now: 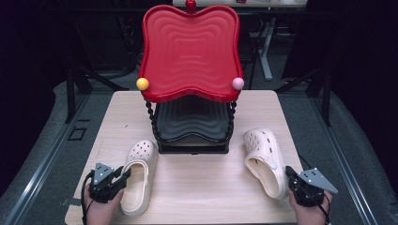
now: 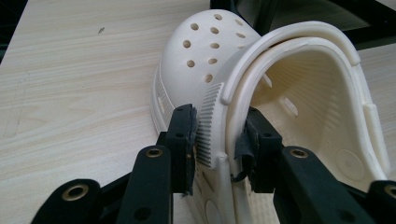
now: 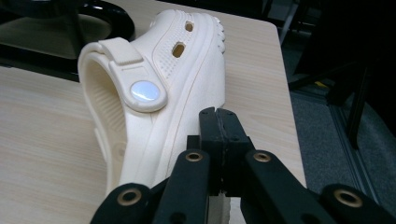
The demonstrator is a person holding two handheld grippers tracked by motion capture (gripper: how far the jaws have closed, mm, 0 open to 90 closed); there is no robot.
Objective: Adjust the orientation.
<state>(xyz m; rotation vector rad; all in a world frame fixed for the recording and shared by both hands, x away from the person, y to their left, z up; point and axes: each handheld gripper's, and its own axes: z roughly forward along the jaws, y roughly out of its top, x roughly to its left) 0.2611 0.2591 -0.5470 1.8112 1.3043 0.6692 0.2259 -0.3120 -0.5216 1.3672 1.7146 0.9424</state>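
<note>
Two cream clogs lie on the wooden table [image 1: 202, 192]. The left clog [image 1: 138, 176] [image 2: 210, 51] stands upright, toe toward the rack. My left gripper [image 1: 124, 174] [image 2: 217, 135] straddles its left side wall near the heel, one pad outside and one inside, with the pads close to the wall but not pressing it. The right clog [image 1: 265, 159] [image 3: 177, 84] appears tipped so that its opening faces left. My right gripper [image 1: 288, 172] [image 3: 218, 114] is shut and holds nothing, just right of that clog's heel.
A two-tier rack stands at the table's middle back, with a red tray [image 1: 190, 51] on top and a black tray [image 1: 192, 122] below. A yellow ball [image 1: 142, 83] and a pink ball [image 1: 238, 83] cap its front posts. Bare tabletop lies between the clogs.
</note>
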